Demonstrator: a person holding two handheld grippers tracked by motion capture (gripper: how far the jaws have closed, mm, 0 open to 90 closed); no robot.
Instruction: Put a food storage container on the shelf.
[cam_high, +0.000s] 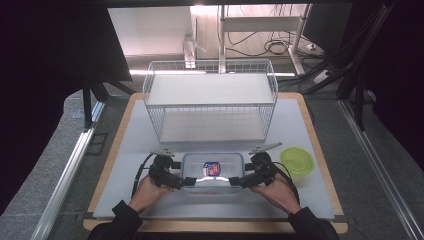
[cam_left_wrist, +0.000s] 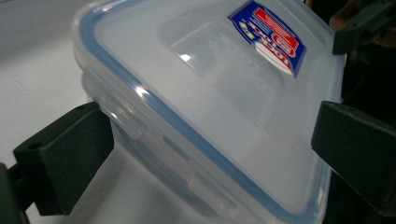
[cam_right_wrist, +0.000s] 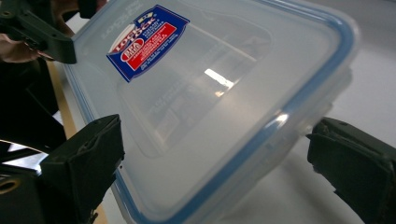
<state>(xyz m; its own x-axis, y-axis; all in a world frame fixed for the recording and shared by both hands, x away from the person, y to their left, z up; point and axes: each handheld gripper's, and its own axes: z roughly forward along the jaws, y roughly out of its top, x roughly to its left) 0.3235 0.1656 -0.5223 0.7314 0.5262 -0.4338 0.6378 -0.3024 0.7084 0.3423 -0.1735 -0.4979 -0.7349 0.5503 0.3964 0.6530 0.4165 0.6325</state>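
A clear plastic container (cam_high: 212, 176) with a blue-sealed lid and a red and blue label (cam_high: 212, 168) sits on the white mat near the front. My left gripper (cam_high: 186, 181) is at its front left corner and my right gripper (cam_high: 234, 181) at its front right corner. In the left gripper view the container (cam_left_wrist: 201, 93) pushes in between the wide-spread jaws of the left gripper (cam_left_wrist: 210, 154). The right gripper view shows the container (cam_right_wrist: 224, 93) between the equally wide jaws of the right gripper (cam_right_wrist: 212, 154). Both grippers are open around it.
A white wire two-level rack (cam_high: 210, 95) stands behind the container at mid-table. A round green lid or dish (cam_high: 297, 160) lies to the right of the right gripper. The mat lies on a wooden board (cam_high: 320, 150).
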